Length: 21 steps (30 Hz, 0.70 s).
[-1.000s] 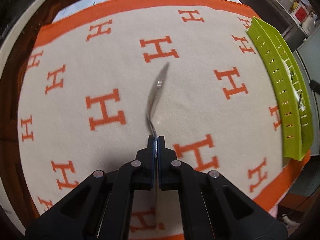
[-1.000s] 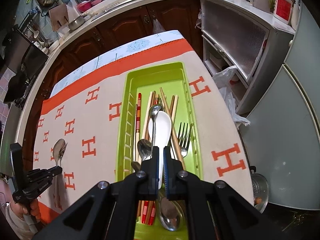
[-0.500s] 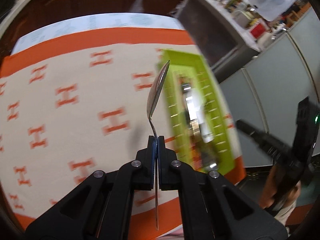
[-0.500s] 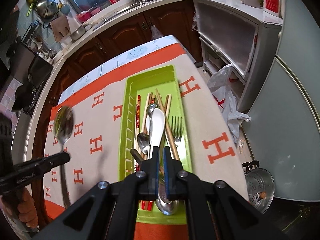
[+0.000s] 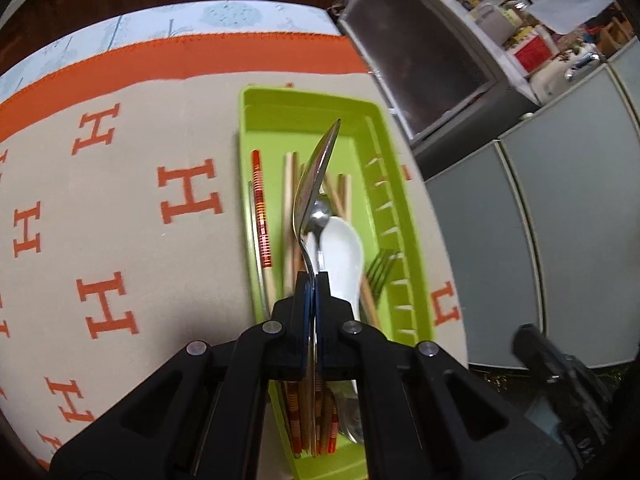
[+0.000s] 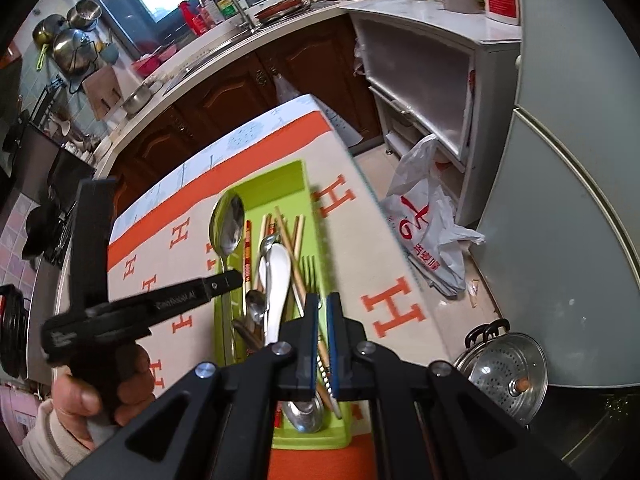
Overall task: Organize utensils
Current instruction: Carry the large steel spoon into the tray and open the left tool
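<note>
Steel spoon (image 5: 313, 184) sits clamped by its handle in the left gripper (image 5: 313, 280), jaws pressed tight, its bowl raised mid-frame over the green tray (image 5: 400, 200). Right gripper (image 6: 322, 300), at lower centre, stands slightly parted and empty. Its fingers hide the tray's near utensils.

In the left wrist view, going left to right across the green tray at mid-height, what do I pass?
Red striped chopstick → plain wooden chopsticks → metal spoon held in the left tongs → white ceramic spoon → fork → slotted tray wall.
</note>
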Each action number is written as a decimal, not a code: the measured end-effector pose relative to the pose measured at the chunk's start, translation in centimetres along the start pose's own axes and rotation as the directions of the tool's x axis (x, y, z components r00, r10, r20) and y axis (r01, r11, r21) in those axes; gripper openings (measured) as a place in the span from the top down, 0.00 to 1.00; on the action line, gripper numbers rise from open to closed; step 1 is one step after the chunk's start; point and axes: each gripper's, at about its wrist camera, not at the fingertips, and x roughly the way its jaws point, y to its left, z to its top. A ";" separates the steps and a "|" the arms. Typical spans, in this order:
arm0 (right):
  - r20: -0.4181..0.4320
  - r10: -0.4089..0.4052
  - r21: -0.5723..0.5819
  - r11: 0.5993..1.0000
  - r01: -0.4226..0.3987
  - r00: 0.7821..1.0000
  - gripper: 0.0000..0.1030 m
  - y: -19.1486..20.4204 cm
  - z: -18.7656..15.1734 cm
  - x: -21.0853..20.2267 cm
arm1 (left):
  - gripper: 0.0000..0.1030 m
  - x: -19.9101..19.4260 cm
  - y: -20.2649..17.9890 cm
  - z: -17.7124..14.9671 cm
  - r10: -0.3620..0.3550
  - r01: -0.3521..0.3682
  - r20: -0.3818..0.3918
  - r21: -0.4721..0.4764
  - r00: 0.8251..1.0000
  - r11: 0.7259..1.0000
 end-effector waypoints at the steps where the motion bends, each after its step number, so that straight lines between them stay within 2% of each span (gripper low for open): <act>1: 0.001 -0.002 0.003 1.000 0.002 1.000 0.96 -0.1 0.1 0.1 | 1.00 0.3 0.2 -0.1 0.011 -0.011 -0.003 0.000 1.000 1.000; 7: -0.006 0.011 0.010 1.000 -0.011 1.000 0.96 0.1 0.4 0.7 | 0.99 -0.5 0.7 -0.9 0.041 -0.041 0.000 0.041 0.999 0.998; 9: -0.010 0.015 0.007 1.000 -0.015 1.000 0.96 0.3 0.4 1.0 | 0.95 -1.5 0.6 -1.2 0.044 -0.045 0.016 0.057 0.999 0.997; 13: -0.017 0.024 -0.008 1.000 -0.024 1.000 0.96 1.0 0.4 1.2 | 0.74 -3.7 1.0 -2.0 0.050 -0.053 0.049 0.065 0.998 0.996; 14: -0.019 0.025 -0.015 1.000 -0.025 1.000 0.96 1.2 0.3 1.2 | 0.71 -4.2 1.1 -2.2 0.052 -0.056 0.057 0.064 0.997 0.996; 21: -0.020 0.025 -0.047 0.999 -0.026 0.999 0.96 2.6 0.0 1.0 | 0.70 -7.7 2.2 -4.3 0.081 -0.091 0.100 0.101 0.992 0.991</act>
